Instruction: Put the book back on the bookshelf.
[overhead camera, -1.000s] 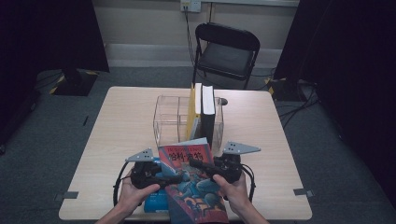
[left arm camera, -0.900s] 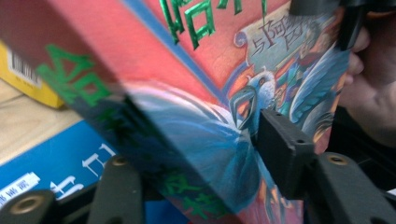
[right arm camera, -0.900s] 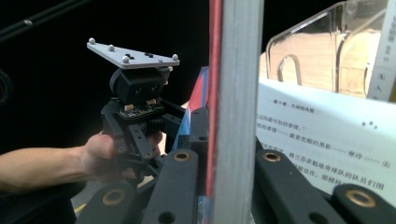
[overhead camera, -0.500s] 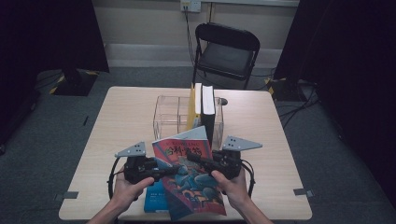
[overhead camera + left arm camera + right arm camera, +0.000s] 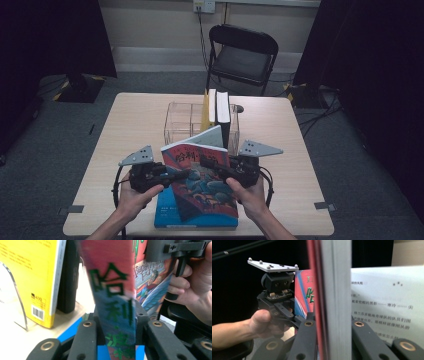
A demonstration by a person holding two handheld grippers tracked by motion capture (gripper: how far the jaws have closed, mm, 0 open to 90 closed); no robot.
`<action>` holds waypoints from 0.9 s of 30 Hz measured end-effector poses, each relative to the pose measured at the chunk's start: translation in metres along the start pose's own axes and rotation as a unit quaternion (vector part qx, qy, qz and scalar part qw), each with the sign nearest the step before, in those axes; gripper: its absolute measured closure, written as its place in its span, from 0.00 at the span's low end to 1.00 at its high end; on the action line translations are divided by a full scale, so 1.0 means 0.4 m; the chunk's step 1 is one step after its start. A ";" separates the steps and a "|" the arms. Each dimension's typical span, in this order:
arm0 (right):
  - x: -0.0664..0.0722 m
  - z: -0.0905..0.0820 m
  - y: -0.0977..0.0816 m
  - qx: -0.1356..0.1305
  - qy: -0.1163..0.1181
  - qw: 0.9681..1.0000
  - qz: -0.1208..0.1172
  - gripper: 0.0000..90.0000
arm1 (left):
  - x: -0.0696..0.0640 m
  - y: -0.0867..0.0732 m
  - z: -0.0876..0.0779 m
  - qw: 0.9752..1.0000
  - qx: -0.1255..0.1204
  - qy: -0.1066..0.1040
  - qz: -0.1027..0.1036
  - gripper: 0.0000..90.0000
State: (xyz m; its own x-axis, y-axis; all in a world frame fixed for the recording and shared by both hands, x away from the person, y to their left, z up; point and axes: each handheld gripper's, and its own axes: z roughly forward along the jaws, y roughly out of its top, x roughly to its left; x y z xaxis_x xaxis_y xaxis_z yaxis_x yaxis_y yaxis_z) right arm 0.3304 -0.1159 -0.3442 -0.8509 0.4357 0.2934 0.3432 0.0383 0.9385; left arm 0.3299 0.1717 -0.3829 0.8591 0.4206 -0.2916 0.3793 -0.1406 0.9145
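Pale wooden rectangular surface (image 5: 135, 125): bears a clear acrylic divided book stand (image 5: 181, 120) holding upright books near the middle, and a flat blue book (image 5: 167, 214) at the near edge.

The red-and-blue illustrated paperback (image 5: 202, 187) is held tilted above the table, cover facing up, top edge raised toward the clear acrylic rack. Green characters run down its red-to-blue spine. The cover appears slightly lifted from the white page block. It overlaps a flat blue book (image 5: 167, 215).

red book (image 5: 112, 302) spine between left gripper (image 5: 116, 322) jaws: green "哈利·波特". yellow book (image 5: 32, 277), left of the gripper: barcode, digits unreadable.
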 end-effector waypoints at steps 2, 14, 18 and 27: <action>0.000 -0.001 0.002 -0.004 0.002 1.000 0.000 0.90 | -0.007 0.011 -0.004 1.000 -0.005 0.012 0.015 0.81; 0.006 -0.062 -0.016 -0.021 -0.022 0.999 -0.041 0.62 | -0.064 0.003 0.001 0.996 -0.012 0.024 0.084 0.83; -0.017 -0.105 -0.026 -0.028 -0.055 0.997 -0.041 0.51 | -0.064 0.002 0.002 0.996 -0.012 0.024 0.085 0.82; -0.091 -0.121 -0.048 -0.022 -0.068 0.997 -0.013 0.34 | -0.069 -0.002 0.003 0.996 -0.016 0.024 0.088 0.82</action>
State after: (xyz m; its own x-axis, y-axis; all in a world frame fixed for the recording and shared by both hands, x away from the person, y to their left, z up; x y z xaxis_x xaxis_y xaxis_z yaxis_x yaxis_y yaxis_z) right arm 0.3355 -0.1761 -0.3642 -0.7968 0.5524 0.2447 0.3020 0.0134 0.9532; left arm 0.3064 0.1592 -0.3759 0.8938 0.4339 -0.1135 0.2131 -0.1883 0.9587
